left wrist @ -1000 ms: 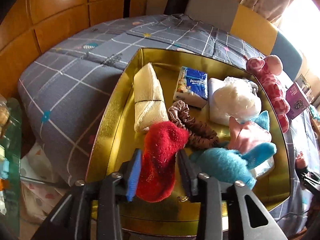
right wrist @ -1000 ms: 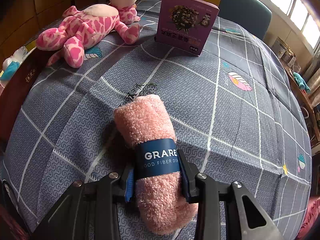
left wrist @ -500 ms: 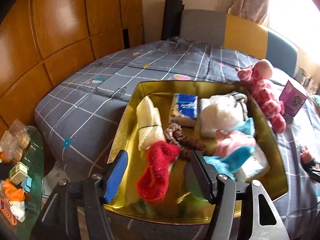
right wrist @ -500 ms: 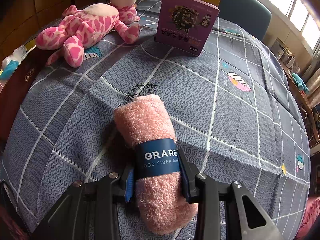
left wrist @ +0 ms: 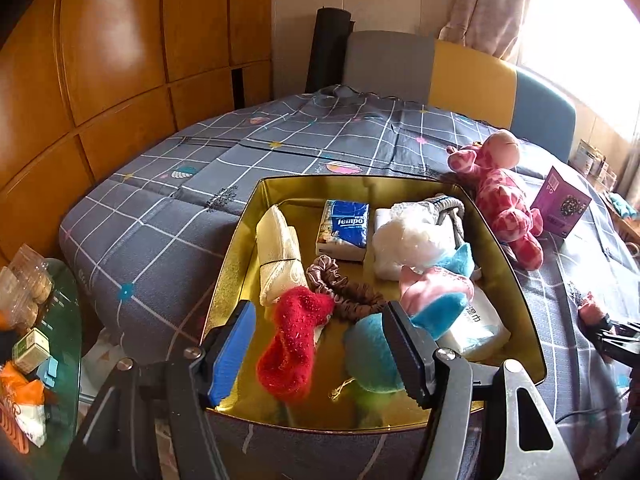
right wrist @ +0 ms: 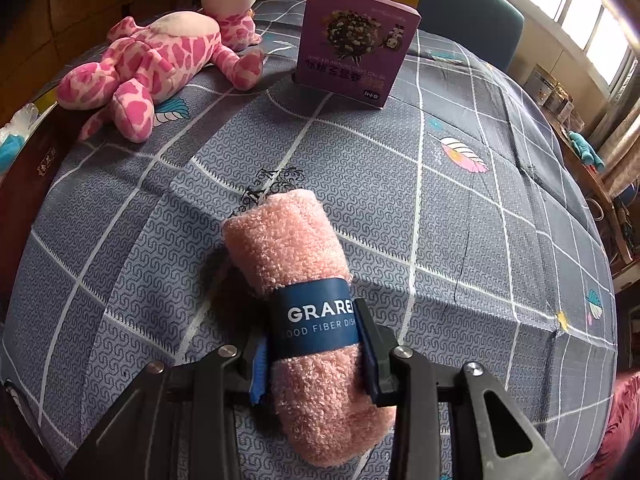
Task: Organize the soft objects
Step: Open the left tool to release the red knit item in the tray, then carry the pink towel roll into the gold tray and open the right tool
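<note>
A gold tin box (left wrist: 236, 264) sits on the grey checked bedspread (left wrist: 168, 216). In it lie a red fuzzy sock (left wrist: 296, 340), a cream cloth roll (left wrist: 276, 252), a brown scrunchie (left wrist: 344, 292), a tissue pack (left wrist: 344, 228), a white puff (left wrist: 412, 240) and a blue and pink plush (left wrist: 400, 320). My left gripper (left wrist: 320, 356) is open and empty, held above the box's near edge. My right gripper (right wrist: 316, 356) is shut on a rolled pink towel (right wrist: 288, 248) with a blue paper band, resting on the bedspread.
A pink spotted giraffe plush (right wrist: 160, 60) lies beside the box, also in the left wrist view (left wrist: 504, 196). A purple carton (right wrist: 356, 44) stands behind the towel. A glass side table (left wrist: 36, 320) with snacks is at the left. Wooden panels line the wall.
My left gripper let go of the red sock, opened wide and pulled back and up from the box. The sock now lies in the box. The right gripper has not moved.
</note>
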Demonstrator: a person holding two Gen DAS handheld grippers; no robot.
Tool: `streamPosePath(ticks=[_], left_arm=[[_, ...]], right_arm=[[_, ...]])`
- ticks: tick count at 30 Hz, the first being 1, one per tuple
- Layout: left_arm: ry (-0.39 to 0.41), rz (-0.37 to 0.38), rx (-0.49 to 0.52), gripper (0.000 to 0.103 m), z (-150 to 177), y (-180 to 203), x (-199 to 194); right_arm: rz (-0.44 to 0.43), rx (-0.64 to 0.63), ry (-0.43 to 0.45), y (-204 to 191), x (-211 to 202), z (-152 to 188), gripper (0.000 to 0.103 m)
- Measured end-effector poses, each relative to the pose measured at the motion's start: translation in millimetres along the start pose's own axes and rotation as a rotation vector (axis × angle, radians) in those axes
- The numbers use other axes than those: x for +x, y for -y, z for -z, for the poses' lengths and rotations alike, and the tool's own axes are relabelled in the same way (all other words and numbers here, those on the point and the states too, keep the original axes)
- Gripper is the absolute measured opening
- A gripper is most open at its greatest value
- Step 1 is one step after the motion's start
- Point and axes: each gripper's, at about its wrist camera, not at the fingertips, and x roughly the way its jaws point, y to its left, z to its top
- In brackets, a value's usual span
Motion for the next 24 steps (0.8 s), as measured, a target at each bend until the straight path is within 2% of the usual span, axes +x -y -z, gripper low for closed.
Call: streamPosePath(ticks=[6, 11, 14, 16, 20, 24], left_arm=[[-0.005, 0.001, -0.023, 0.067, 2.1, -8.3, 2.2], [-0.015, 0.002, -0.040, 0.067, 3.0, -14.3, 6.3], [-0.011, -0.004, -0.052, 0.067, 0.8, -19.2, 5.7], [-0.004, -0.012, -0.065, 0.067, -2.6, -25.4, 2.2], [0.010, -0.035, -0.091, 0.067, -6.7, -40.7, -4.4], [0.022, -0.055, -0.132, 0.067, -8.1, -56.1, -7.2]], right_arm=[[0.000, 0.078, -0.010, 6.0, -8.4, -5.2, 0.034], [-0.020, 0.110, 0.074, -0.2, -41.4, -18.3, 0.033], [-0.118, 0.106, 0.146, -14.9, -70.7, -37.2, 0.033], [-0.200, 0.054, 0.188, -38.4, -89.7, -54.5, 0.033], [-0.330, -0.108, 0.269, -106.8, -123.9, -84.9, 0.033], [-0.473, -0.233, 0.305, -179.0, -147.3, -111.9, 0.033]])
